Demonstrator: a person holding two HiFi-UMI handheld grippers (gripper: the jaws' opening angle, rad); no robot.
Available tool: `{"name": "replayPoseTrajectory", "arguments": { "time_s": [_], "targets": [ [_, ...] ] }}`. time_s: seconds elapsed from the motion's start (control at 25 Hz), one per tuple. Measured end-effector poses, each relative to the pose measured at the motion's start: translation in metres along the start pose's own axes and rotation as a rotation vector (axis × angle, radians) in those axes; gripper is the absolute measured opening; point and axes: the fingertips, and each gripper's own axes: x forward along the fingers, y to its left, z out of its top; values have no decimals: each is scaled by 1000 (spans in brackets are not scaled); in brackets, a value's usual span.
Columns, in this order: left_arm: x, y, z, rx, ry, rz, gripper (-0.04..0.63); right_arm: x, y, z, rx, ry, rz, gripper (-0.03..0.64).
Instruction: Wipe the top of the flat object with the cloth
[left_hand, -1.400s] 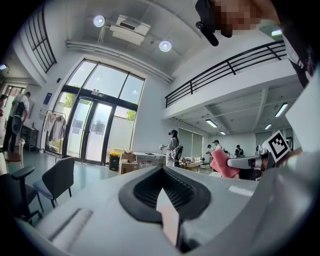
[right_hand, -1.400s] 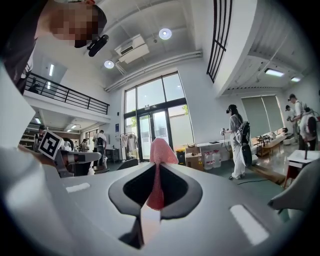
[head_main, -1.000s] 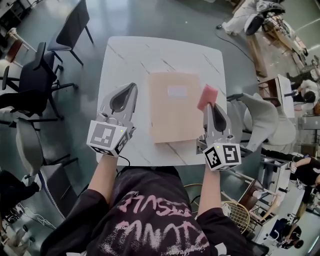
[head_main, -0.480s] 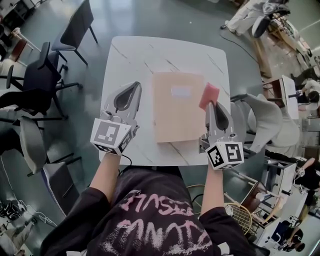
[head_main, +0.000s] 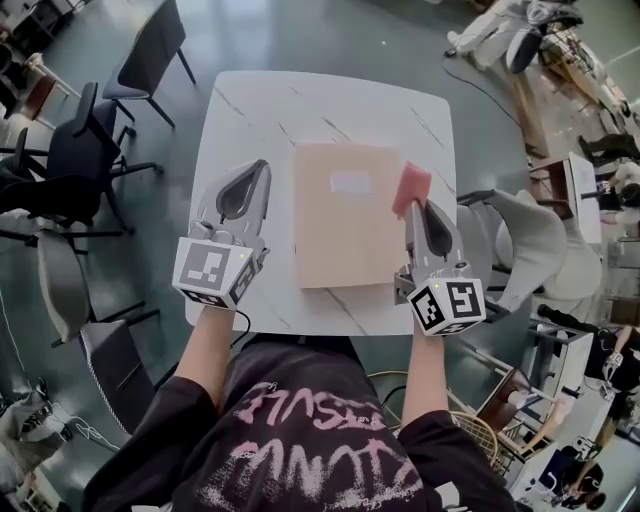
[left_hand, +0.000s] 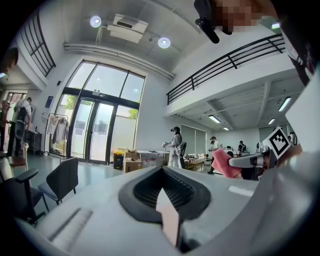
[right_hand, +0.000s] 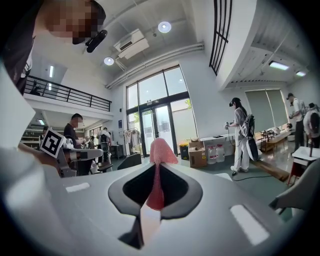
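Pink textured cloth (head_main: 412, 188) was clamped in jaws of right gripper (head_main: 417, 207), at right edge of flat tan sheet (head_main: 345, 215), laid on white table (head_main: 250, 110), left gripper (head_main: 255, 172) seemingly pressed closed, empty.

The cloth (head_main: 412, 188), right of centre in the head view, is pink with a fine dimpled weave. The flat object (head_main: 345, 235) at the centre is pale peach-tan, with a small whitish rectangle near its top. The bench (head_main: 250, 110) is white with thin dark marble-like streaks. The left gripper (head_main: 256, 174) and right gripper (head_main: 418, 212) are light grey, their jaws lined dark grey. Their marker cubes (head_main: 210, 272) are white with black squares. At the bottom, the shirt (head_main: 300, 440) is black with pink lettering. The floor (head_main: 330, 40) is dark grey-green.
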Motion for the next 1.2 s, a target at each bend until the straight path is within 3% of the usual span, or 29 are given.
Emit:
{"name": "replayPoseTrajectory", "arguments": {
  "time_s": [1.2],
  "targets": [
    [27, 10, -75, -24, 84, 79, 1, 36, -17, -77, 56, 187, 47, 46]
  ]
}}
